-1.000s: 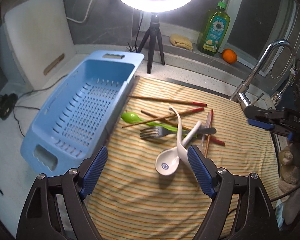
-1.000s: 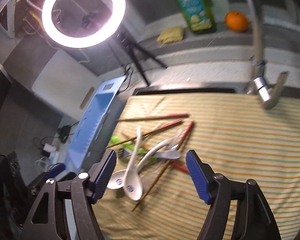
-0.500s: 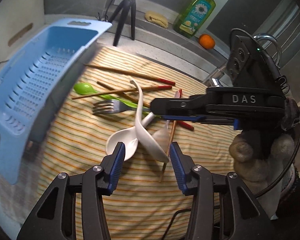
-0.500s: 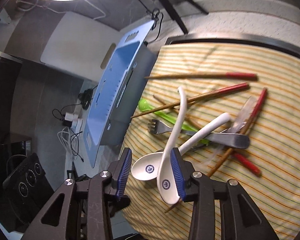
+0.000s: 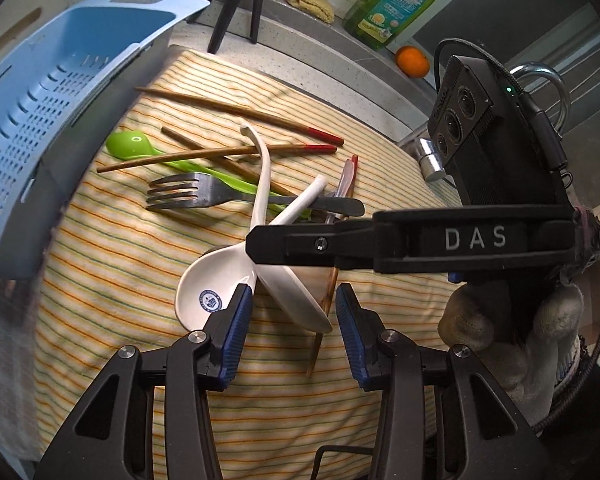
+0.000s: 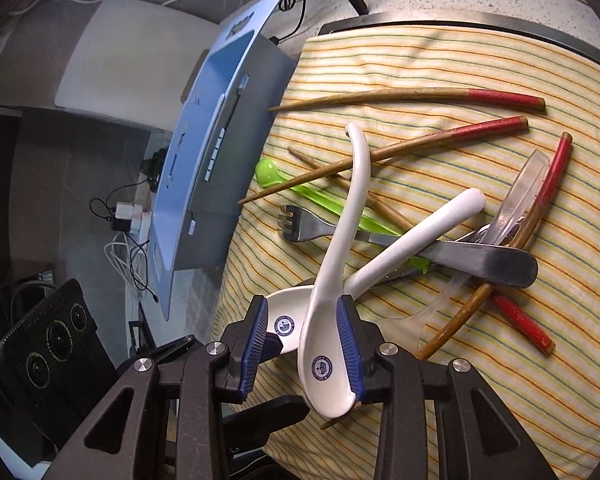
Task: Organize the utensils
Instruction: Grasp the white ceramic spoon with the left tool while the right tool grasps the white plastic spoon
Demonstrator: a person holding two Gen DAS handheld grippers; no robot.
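Two white ceramic spoons lie crossed on the striped cloth [image 5: 112, 280]. The upper white spoon [image 6: 332, 312] has its bowl between my right gripper [image 6: 302, 344] fingers, which straddle it, half closed; one pad touches its right side. The lower white spoon [image 5: 216, 284] lies under it. My left gripper [image 5: 294, 328] is open, its fingers either side of the upper spoon's bowl [image 5: 296, 300]. The right gripper's finger [image 5: 380, 246] crosses above that bowl in the left wrist view. A metal fork [image 5: 204, 194], a green spoon [image 5: 132, 146], a clear spoon [image 6: 520, 196] and several red-tipped chopsticks [image 6: 412, 96] lie around.
A blue slotted drainer basket [image 5: 40, 92] stands at the cloth's left edge. A tripod [image 5: 236, 4], sponge [image 5: 310, 2], soap bottle [image 5: 396, 4] and orange [image 5: 412, 62] sit along the back ledge. A faucet [image 5: 432, 160] is at the right.
Both grippers have come down closer over the crossed white spoons. The right gripper's fingers have narrowed around the upper spoon's bowl. The utensils have not moved.
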